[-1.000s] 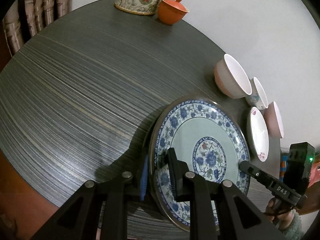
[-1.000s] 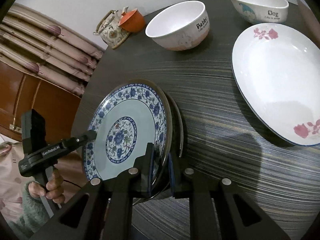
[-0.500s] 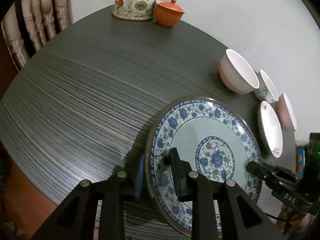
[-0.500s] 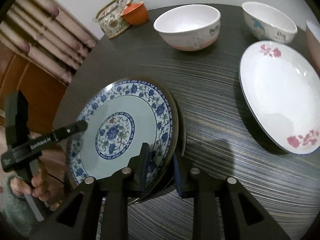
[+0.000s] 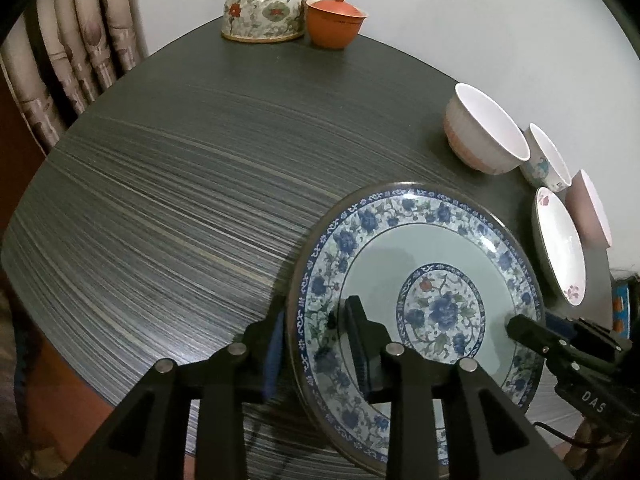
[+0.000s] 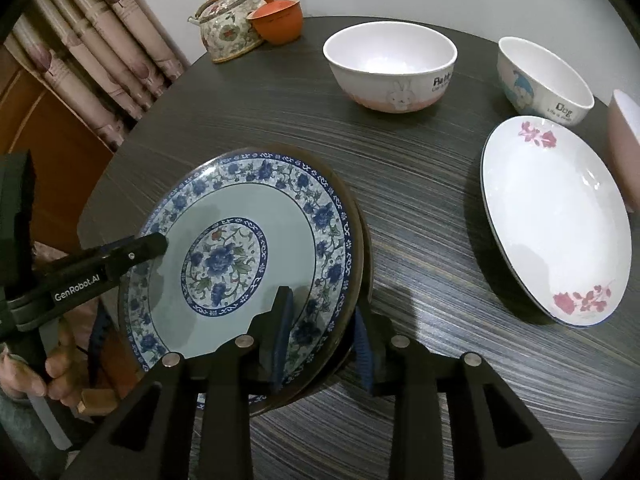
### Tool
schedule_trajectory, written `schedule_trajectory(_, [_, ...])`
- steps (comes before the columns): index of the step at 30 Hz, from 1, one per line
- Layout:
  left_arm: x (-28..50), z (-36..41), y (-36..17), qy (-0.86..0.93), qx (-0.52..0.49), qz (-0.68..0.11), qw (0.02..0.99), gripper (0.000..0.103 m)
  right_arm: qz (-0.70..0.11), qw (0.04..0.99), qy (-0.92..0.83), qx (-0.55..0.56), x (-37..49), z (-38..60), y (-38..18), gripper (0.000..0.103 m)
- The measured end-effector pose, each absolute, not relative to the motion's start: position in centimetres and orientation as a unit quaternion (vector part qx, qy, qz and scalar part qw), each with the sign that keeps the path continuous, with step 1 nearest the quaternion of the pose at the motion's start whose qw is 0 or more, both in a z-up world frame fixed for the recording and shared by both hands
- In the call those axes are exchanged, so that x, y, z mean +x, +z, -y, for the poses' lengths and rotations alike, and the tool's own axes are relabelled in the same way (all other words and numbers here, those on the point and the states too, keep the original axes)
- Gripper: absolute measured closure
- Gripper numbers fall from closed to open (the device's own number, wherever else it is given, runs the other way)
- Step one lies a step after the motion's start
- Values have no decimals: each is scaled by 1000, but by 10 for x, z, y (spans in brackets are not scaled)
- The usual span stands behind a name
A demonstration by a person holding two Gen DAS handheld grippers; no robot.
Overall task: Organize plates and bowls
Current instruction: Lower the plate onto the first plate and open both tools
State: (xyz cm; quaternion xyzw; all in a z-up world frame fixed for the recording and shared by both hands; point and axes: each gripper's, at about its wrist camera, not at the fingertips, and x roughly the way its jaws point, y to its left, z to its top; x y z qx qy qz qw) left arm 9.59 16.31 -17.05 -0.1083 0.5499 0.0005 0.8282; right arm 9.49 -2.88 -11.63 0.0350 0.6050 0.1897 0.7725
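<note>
A blue floral plate (image 5: 424,280) (image 6: 248,248) rests on a second plate whose dark rim (image 6: 362,256) shows beneath it, near the table's front edge. My left gripper (image 5: 316,344) straddles the plate's left rim, jaws apart, one finger above and one below. My right gripper (image 6: 322,340) straddles its right rim, jaws apart. Each gripper shows in the other's view: the right one (image 5: 520,326), the left one (image 6: 152,244). A white plate with red flowers (image 6: 556,216) (image 5: 560,248), a rabbit bowl (image 6: 390,66) (image 5: 484,136), a dog bowl (image 6: 544,80) (image 5: 546,160) and a pink bowl (image 6: 624,152) (image 5: 592,212) stand to the right.
The round dark striped table (image 5: 180,200) carries a floral teapot (image 5: 264,10) (image 6: 228,28) and an orange lidded cup (image 5: 336,20) (image 6: 278,20) at its far edge. A curtain (image 6: 100,48) and a wooden panel (image 6: 52,136) stand to the left. A white wall is behind.
Both grippers' jaws have widened around the blue plate's rim. The plate has settled lower and flatter onto the one beneath. Both cameras have drawn back and up a little.
</note>
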Motion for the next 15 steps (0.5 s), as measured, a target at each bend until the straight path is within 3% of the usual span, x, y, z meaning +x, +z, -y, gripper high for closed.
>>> schedule_trajectory(5, [95, -160, -167, 0, -97, -539, 837, 74, -596, 781, 184, 12, 93, 24, -115, 73])
schedule_trajectory(15, [93, -161, -156, 8, -86, -516, 852, 72, -587, 788, 185, 11, 87, 22, -114, 58])
